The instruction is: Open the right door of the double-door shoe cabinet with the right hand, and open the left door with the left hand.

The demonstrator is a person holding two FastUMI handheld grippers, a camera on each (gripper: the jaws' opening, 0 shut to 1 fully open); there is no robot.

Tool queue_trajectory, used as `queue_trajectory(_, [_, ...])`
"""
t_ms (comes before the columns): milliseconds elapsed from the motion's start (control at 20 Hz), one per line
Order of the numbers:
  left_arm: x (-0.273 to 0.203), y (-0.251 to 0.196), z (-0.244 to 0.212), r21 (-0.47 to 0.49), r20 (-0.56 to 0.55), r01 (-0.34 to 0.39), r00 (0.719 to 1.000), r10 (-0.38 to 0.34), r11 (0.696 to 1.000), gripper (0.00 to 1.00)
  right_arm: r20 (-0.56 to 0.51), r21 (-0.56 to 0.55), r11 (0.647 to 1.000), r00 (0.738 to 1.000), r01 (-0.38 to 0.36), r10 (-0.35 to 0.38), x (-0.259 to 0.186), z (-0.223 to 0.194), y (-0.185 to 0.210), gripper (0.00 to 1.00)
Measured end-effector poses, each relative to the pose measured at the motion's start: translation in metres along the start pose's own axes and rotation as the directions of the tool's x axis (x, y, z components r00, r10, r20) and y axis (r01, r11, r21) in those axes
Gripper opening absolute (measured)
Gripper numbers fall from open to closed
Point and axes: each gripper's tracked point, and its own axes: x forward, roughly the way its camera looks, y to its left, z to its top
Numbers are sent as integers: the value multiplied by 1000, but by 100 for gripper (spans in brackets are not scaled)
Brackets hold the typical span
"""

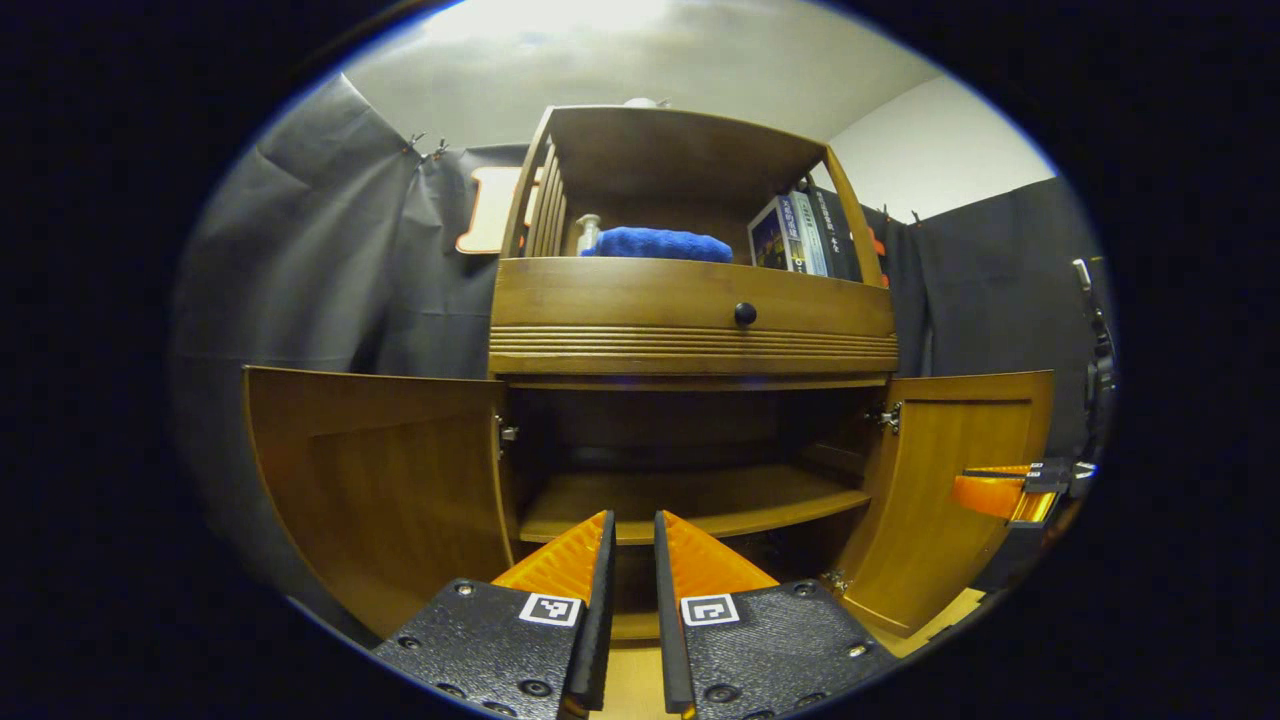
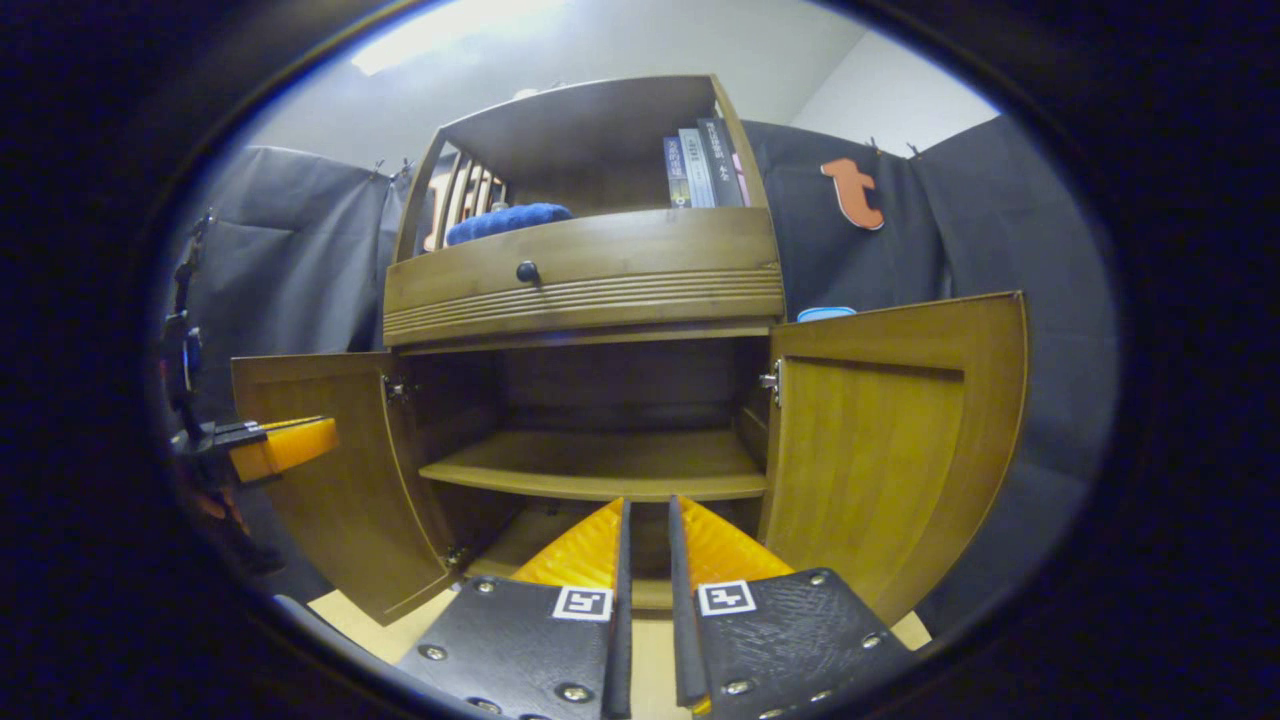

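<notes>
The wooden shoe cabinet [image 1: 690, 330] stands straight ahead with both lower doors swung wide. Its left door [image 1: 385, 480] hangs out to the left and its right door [image 1: 950, 460] out to the right. My left gripper [image 1: 633, 520] points at the open compartment, fingers drawn together to a narrow slit and holding nothing. My right gripper [image 2: 646, 505] is held the same way before the inner shelf [image 2: 600, 465], with the right door [image 2: 880, 440] beside it. The right gripper [image 1: 1000, 492] floats in front of the right door, and the left gripper [image 2: 285, 445] in front of the left door [image 2: 340, 500].
Above the doors sits a drawer with a dark knob [image 1: 745, 313]. A blue towel [image 1: 655, 243] and some books [image 1: 790, 235] rest on the upper shelf. Dark cloth walls flank the cabinet. Light wooden floor [image 1: 630, 685] lies under my fingers.
</notes>
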Motion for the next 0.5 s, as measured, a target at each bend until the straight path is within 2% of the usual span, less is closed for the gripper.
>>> queue_trajectory(300, [21,-31,0,-18,12,98,995,-98,995,23,29,-14,999,999,43,-42,-11,14,4,17])
queue_trajectory(350, [25,-38,-1,-27,15,118,993,-117,993,19,35,-17,999,998,51,-50,-13,17,5,17])
queue_trajectory(400, [27,-42,-1,-33,14,136,991,-135,990,23,41,-17,998,998,56,-56,-15,20,7,17])
queue_trajectory(500, [33,-48,-3,-34,14,161,987,-160,986,23,55,-20,997,996,69,-68,-18,25,11,17])
